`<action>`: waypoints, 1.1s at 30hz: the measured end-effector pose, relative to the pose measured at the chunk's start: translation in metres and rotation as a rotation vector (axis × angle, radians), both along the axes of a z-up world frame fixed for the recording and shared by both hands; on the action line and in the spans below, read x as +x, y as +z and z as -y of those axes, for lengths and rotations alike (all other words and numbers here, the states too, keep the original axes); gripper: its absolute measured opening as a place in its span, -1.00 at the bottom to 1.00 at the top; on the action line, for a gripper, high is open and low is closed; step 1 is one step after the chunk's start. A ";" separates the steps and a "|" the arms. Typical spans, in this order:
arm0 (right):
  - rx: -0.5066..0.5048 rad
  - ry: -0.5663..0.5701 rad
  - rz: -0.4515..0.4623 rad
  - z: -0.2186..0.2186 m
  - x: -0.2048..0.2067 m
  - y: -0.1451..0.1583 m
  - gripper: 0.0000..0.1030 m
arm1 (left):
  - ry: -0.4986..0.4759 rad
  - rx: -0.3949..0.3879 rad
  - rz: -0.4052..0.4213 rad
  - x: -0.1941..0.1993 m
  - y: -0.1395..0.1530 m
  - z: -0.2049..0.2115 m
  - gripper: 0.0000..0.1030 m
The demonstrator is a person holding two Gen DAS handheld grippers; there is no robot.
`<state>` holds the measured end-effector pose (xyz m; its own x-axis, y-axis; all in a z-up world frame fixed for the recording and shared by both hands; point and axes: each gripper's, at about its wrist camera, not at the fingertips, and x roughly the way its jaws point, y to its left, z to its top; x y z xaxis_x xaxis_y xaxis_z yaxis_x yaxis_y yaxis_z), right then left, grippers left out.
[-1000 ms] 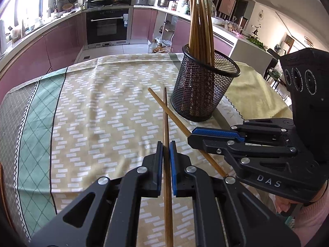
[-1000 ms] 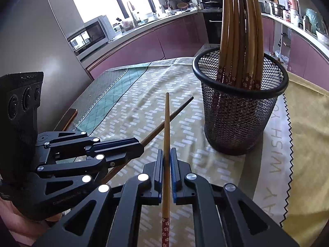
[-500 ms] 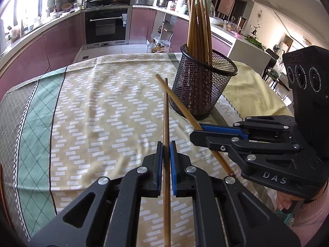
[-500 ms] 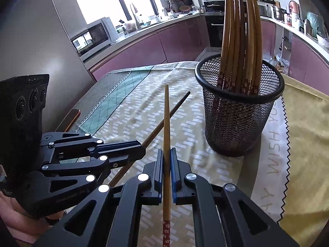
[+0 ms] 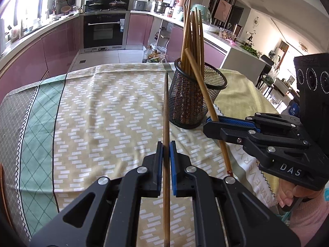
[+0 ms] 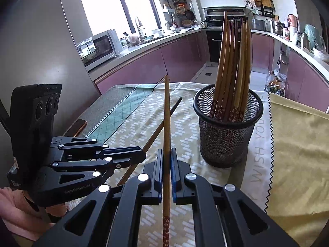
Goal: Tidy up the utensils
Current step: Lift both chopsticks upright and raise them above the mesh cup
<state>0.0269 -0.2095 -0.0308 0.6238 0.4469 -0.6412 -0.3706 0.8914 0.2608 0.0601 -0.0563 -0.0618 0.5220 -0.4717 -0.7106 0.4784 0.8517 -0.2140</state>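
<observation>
Gripping one chopstick in each hand, I hold both above the cloth-covered surface [image 5: 86,111]. My left gripper [image 5: 166,154] has its fingers [image 5: 159,164] clamped on a dark brown chopstick [image 5: 166,107] that runs straight ahead between the blue pads, its tip reaching toward the left side of the black mesh holder [image 5: 195,100]. My right gripper [image 6: 167,160] is likewise closed tight on a lighter chopstick [image 6: 167,113], whose flower-patterned red end sticks out behind the pads toward me while the plain tip points up and away. Seen from the left wrist view, that right-hand chopstick [image 5: 202,78] slants up across the front of the holder, its tip near the bundle of chopsticks [image 5: 192,37] standing inside; whether it touches the rim I cannot tell. In the right wrist view the holder [image 6: 226,135] stands upright on the cloth to the right of my stick, with the bundle [image 6: 232,68] leaning together in it, patterned ends down. The left gripper [image 6: 123,154] lies low at the left there, its chopstick [image 6: 164,121] crossing behind mine. A yellow cloth [image 6: 298,148] with a zigzag edge lies just beyond the holder on the right.
</observation>
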 end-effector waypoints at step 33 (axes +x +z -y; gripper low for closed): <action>0.044 -0.067 0.133 0.034 -0.008 0.039 -0.88 | -0.020 -0.102 0.049 -0.001 0.031 -0.007 -0.86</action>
